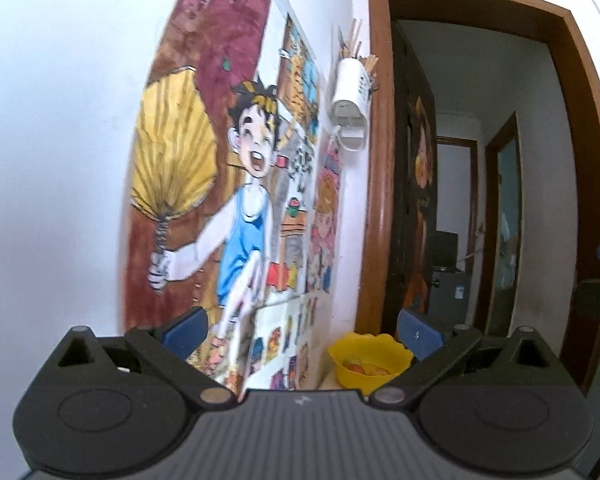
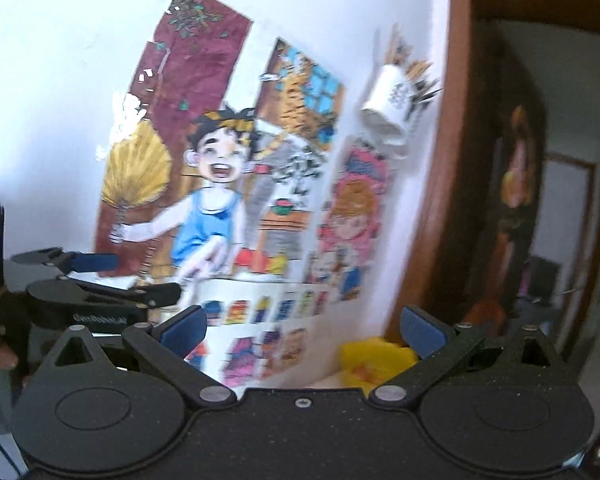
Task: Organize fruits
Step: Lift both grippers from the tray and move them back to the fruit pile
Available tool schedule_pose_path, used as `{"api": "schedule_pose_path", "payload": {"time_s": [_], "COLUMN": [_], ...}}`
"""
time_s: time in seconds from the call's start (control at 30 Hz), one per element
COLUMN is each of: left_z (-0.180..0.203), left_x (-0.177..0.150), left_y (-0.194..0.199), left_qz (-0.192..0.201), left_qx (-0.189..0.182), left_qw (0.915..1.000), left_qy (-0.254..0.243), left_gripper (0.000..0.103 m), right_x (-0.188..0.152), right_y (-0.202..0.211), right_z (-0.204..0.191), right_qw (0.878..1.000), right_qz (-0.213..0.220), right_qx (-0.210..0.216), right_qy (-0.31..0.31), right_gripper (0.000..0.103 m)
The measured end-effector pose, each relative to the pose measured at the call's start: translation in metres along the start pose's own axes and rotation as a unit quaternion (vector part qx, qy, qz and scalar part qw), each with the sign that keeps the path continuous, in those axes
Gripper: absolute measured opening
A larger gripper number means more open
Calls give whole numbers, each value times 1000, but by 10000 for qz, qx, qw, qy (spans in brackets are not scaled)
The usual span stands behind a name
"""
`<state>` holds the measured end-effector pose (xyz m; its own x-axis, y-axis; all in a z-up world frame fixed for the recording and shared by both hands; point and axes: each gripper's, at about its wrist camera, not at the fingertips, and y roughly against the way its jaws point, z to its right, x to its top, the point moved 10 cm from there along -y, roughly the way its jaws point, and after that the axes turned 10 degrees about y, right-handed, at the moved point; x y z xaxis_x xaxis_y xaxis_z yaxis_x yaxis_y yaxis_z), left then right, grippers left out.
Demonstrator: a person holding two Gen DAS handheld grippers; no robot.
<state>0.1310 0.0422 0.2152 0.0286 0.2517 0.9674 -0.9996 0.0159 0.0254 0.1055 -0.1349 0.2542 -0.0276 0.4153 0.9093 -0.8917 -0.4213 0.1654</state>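
Both cameras are raised toward a white wall with a large cartoon poster [image 1: 236, 184], so little of the work surface shows. The left hand-held gripper [image 1: 302, 332] has its blue-padded fingers spread wide with nothing between them, and the right hand-held gripper [image 2: 302, 330] stands the same way, apart and empty. In the right wrist view the left tool also appears side-on at the left edge.

The fruit sits in a yellow bowl [image 1: 370, 360] with a scalloped rim, low in both views, close to the foot of the wall beside the wooden door frame [image 1: 378, 160]. What carries the bowl is mostly hidden; only a pale strip shows. Inside are a few orange-red pieces [image 1: 366, 368], too small and blurred to name.

Such fruit is likely light, rounded and easily bruised, so each piece wants a gentle pinch across its widest part. The thin plastic bowl probably slides and flexes; its rim is the natural hold.
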Motion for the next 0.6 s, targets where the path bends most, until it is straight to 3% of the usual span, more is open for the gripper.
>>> {"api": "schedule_pose_path", "payload": {"time_s": [0.27,0.43,0.6], "left_z": [-11,-24,-33], "left_x": [-6,-35,-73], "left_y": [-10,-22,-41], "left_qz": [-30,-186,-606], "left_qx": [424,762,1023], "left_qw": [9988,9968,9927], "left_qy": [-262,-156,-194], "left_gripper": [103,103,103], "right_x": [-19,-50,-92], "right_y": [-64,-94,-121], "right_z": [-14,-21,-31], "right_qw": [9939,9865,9764], "right_qz": [-511,-647,-1020], "right_qx": [970,1489,1896], "right_qy": [148,221,145], "right_gripper": [102,102,102]}}
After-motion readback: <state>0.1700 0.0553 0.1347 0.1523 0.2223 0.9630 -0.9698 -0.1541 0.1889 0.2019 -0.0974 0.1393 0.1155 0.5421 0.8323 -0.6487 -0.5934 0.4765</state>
